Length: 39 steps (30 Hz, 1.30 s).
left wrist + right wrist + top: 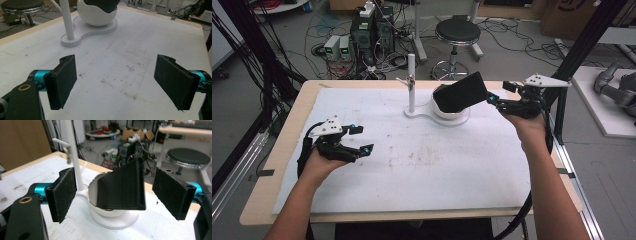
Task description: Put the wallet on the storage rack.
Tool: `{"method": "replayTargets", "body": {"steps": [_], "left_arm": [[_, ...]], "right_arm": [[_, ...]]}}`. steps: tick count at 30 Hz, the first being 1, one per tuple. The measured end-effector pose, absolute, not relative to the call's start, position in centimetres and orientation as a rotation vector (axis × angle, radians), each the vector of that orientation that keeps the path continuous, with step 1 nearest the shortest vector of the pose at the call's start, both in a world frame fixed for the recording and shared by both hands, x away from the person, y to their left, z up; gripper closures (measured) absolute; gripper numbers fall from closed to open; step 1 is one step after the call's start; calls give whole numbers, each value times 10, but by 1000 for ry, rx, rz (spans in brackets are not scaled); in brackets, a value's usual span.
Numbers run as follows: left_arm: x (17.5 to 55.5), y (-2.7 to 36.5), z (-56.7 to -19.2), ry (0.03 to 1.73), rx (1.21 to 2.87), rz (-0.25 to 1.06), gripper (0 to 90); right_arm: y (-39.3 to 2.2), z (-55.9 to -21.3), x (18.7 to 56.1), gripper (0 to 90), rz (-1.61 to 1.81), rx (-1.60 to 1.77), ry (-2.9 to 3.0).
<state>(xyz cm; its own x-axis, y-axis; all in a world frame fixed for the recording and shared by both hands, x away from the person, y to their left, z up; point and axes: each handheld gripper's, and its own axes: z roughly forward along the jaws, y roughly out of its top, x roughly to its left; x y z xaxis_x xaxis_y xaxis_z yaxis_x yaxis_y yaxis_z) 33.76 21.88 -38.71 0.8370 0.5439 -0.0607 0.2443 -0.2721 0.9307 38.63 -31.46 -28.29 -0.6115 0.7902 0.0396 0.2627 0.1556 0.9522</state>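
Right claw (112,195) open, black wedge (122,187) tilted in white bowl (100,207)

Left claw (357,140) low, jaws wide apart; right claw (493,95) raised, jaws spread, nothing gripped.

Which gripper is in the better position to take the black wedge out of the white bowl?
Probably the right gripper: it is open beside the black wedge in the white bowl. The left gripper rests far off.
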Motion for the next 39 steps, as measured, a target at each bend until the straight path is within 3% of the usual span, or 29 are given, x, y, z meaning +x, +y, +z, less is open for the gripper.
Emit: {"method": "replayTargets", "body": {"steps": [17, 29, 39], "left_arm": [[339, 224, -392, 613, 1826, 349, 183], [340, 223, -399, 634, 1830, 381, 183], [341, 223, -402, 630, 1827, 375, 183]], "right_arm": [[-315, -349, 335, 198, 1600, 923, 1948], [-309, -400, 334, 198, 1505, 993, 2048], [-303, -405, 337, 198, 1407, 1017, 2103]]}}
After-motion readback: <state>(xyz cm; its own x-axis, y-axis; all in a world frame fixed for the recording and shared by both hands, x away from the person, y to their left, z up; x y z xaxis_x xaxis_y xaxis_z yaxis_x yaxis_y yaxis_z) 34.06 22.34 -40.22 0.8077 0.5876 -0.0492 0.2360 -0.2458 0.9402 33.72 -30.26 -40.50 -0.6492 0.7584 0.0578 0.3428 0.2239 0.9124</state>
